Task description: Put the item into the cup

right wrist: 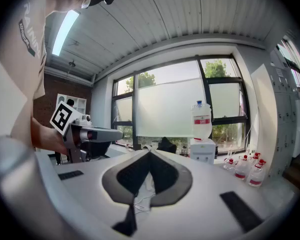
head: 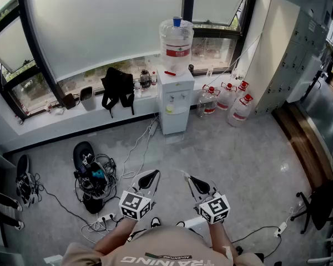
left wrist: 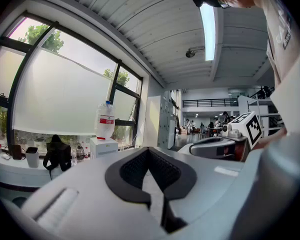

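Neither the item nor the cup shows in any view, so how the item will handle, and where to take hold of it, cannot be judged from here. The left gripper (head: 151, 176) and the right gripper (head: 193, 180) are held side by side above the speckled grey floor (head: 255, 159). Each has its jaws brought together at the tips with nothing between them (the gripper views show only ribbed black pads (left wrist: 137, 169) meeting in a point). The gripper bodies are smooth pale plastic.

Ahead stands a boxy white water dispenser (head: 175, 101) with a clear bottle (head: 176, 37) on top. Clear, red-capped jugs (head: 227, 97) stand just beside it. A limp black backpack (head: 118, 87) hangs off the window sill (head: 44, 117), and tangled cables (head: 97, 176) lie on the floor.
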### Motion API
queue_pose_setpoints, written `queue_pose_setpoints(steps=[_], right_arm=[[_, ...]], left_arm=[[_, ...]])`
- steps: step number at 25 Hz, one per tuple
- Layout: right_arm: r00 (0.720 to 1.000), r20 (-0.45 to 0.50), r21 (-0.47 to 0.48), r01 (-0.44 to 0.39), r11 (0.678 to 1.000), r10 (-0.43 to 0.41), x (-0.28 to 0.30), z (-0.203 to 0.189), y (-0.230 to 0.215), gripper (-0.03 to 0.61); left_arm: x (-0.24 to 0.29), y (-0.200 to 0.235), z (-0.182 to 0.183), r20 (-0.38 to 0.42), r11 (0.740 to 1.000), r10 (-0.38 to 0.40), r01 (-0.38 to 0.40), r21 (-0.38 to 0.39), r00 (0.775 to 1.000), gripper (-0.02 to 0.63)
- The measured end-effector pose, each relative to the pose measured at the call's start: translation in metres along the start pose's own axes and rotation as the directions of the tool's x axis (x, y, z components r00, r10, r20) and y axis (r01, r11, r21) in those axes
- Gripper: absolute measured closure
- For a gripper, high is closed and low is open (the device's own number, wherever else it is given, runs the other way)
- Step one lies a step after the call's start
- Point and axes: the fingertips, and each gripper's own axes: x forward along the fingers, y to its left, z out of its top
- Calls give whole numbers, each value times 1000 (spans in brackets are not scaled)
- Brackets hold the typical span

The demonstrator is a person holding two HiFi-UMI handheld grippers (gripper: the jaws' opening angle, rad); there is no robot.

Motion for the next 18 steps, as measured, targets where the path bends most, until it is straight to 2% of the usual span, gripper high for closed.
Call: queue_pose_setpoints(steps=[9, 18], right_arm=[[1000, 20, 13, 7, 1000, -7, 6, 4, -10, 568], [1000, 31, -13, 4, 1000, -4, 0, 3, -16, 566]], left_arm=[[3, 4, 3, -21, 1000, -3, 3, 17, 1000, 606], [18, 0, -5, -43, 1000, -4, 4, 9, 999, 606]])
